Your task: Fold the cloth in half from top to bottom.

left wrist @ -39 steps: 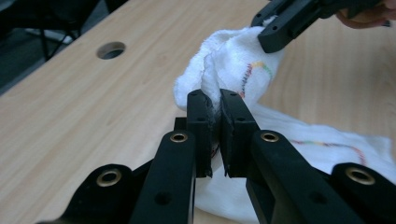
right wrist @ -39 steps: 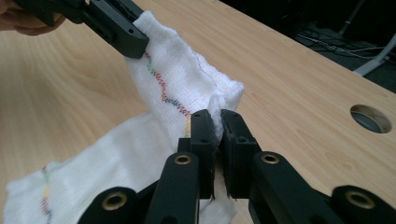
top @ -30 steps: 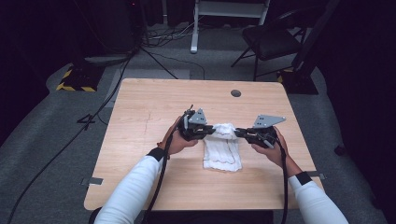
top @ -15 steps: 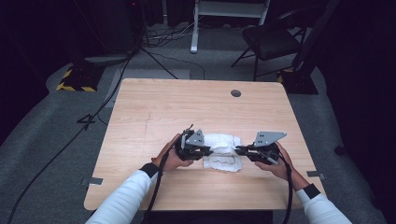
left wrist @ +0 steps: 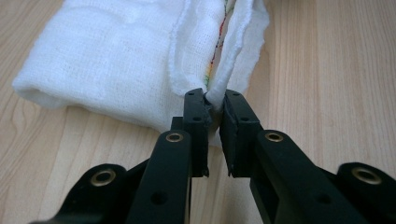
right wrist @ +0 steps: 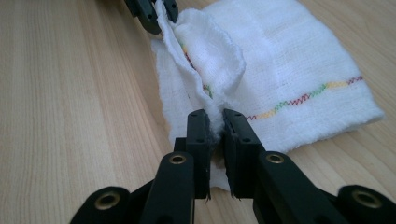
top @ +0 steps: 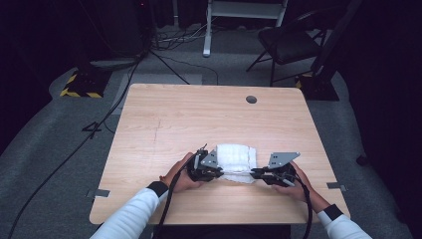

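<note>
1. My left gripper [left wrist: 214,100] pinches the soft, frayed hem of the white gauze cloth [top: 238,158].
2. My right gripper [right wrist: 215,119] clamps that hem too.
3. The folded, waffle-textured cloth lies at six o'clock on the grained wooden table [top: 199,114].

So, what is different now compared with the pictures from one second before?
Both hand-held grippers, left and right, came toward the near table edge and lower, pulling the white cloth's edge with them. The cloth, bunched up before, now lies folded flat. Both stay clamped on that edge; the table is unchanged.
</note>
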A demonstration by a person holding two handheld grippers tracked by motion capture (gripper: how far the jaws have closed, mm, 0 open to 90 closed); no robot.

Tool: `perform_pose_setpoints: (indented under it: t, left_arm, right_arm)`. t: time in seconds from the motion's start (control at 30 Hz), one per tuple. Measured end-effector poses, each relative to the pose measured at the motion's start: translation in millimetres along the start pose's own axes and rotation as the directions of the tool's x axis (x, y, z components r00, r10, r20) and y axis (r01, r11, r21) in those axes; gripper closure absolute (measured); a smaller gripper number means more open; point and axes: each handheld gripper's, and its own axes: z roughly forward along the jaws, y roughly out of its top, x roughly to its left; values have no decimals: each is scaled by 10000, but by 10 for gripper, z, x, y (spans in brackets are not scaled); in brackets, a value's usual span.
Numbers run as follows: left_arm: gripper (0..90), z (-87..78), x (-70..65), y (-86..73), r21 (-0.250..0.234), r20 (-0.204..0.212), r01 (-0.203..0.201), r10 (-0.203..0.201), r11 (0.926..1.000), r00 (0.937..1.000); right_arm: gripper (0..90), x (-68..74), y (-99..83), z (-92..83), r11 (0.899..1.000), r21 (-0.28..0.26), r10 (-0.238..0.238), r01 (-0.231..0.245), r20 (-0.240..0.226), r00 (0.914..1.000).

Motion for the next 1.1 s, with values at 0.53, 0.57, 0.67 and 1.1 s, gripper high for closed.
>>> perform_pose_setpoints:
  t: [0.53,0.57,0.67,1.1]
  left_arm:
    - [801,37,-32,-105,25,10,73,-73,10000,10000]
    - [799,38,-32,-107,-10,19,76,-76,10000,10000]
    - [767,32,-36,-101,-15,63,167,-167,9999,9998]
    - [642,-133,-48,-56,-290,-330,364,-373,9989,9988]
  right_arm:
    - [831,97,-89,116,9991,435,-11,7,92,10000]
    - [831,102,-94,116,9991,425,-15,9,133,9999]
    - [830,108,-88,116,9989,455,-83,75,183,9998]
    - [764,95,-43,-27,9998,43,-211,210,397,9990]
